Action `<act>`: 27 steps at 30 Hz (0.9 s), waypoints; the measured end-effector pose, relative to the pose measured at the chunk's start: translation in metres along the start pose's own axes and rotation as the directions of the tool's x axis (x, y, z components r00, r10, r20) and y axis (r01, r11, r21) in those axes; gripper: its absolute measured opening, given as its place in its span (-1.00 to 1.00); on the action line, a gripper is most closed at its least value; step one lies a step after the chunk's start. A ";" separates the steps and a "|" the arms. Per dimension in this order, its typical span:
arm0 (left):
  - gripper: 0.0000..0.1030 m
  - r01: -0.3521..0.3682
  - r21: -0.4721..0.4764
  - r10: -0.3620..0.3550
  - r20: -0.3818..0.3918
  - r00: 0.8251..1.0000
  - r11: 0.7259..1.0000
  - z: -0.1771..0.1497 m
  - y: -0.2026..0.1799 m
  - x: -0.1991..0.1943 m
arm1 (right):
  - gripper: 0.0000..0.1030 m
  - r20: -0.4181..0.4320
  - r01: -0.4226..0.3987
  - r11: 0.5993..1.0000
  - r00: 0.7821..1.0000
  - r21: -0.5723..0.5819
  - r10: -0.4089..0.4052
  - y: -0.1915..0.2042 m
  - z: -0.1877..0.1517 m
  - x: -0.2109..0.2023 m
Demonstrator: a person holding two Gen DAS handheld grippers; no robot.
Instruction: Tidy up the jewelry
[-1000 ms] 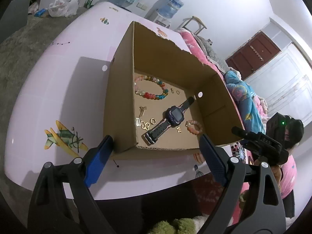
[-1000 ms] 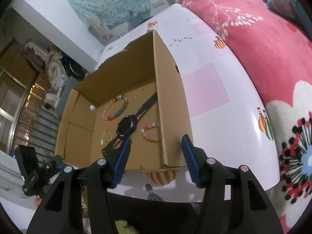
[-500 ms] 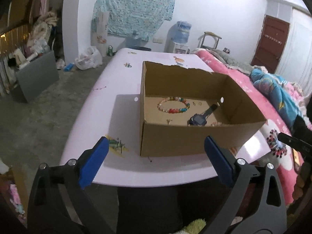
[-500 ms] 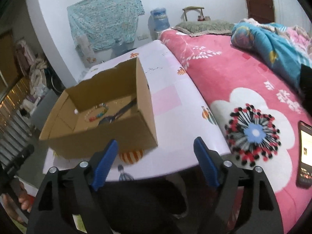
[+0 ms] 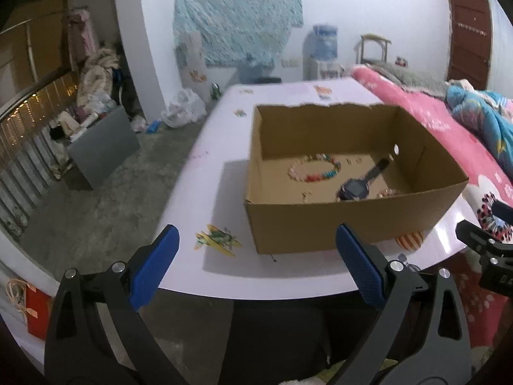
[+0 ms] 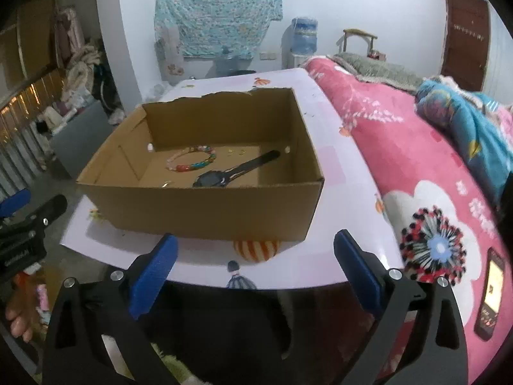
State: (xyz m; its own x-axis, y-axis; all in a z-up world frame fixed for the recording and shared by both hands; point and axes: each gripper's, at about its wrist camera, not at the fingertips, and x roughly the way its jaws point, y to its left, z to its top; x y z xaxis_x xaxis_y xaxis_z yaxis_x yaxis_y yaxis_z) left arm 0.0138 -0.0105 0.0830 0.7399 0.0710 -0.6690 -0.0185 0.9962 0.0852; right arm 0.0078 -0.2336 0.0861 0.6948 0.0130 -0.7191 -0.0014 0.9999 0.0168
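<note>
An open cardboard box (image 5: 346,224) (image 6: 205,211) stands on a pink-white table (image 5: 208,199) (image 6: 333,166). Inside lie a multicoloured bead bracelet (image 5: 315,171) (image 6: 192,160), a dark smartwatch (image 5: 356,189) (image 6: 231,173), a small pink bead bracelet (image 5: 389,193) and small gold pieces (image 5: 352,160) (image 6: 235,152). My left gripper (image 5: 256,263) is open and empty, held back off the table's near edge. My right gripper (image 6: 255,266) is open and empty, likewise short of the near edge, below the box.
A pink flowered bed (image 6: 416,166) runs along the table's right side, with a phone (image 6: 490,292) on it. A grey cabinet (image 5: 102,150) and clutter stand on the floor at left. A water dispenser (image 5: 323,48) and a chair stand at the far wall.
Both grippers have pulled back and down from over the box to beyond the table's near edge. The view has levelled out. Both stay open and empty.
</note>
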 end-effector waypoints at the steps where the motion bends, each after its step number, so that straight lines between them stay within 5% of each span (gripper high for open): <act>1: 0.84 -0.005 -0.005 0.005 -0.015 1.000 1.000 0.000 -0.002 0.004 | 0.86 -0.010 0.002 1.000 1.000 -0.004 -0.002 0.002 0.001 0.003; 27: 0.84 0.008 -0.025 -0.010 -0.103 0.995 1.000 -0.002 -0.028 0.023 | 0.86 -0.110 -0.008 0.999 0.994 0.044 0.013 0.007 0.009 0.029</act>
State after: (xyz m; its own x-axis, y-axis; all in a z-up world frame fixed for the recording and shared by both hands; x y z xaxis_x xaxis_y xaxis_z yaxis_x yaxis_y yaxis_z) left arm 0.0301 -0.0371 0.0638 0.6666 0.0655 -0.7426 -0.0299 0.9977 0.0612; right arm 0.0346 -0.2260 0.0719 0.6117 0.0273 -0.7906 0.0247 0.9983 0.0535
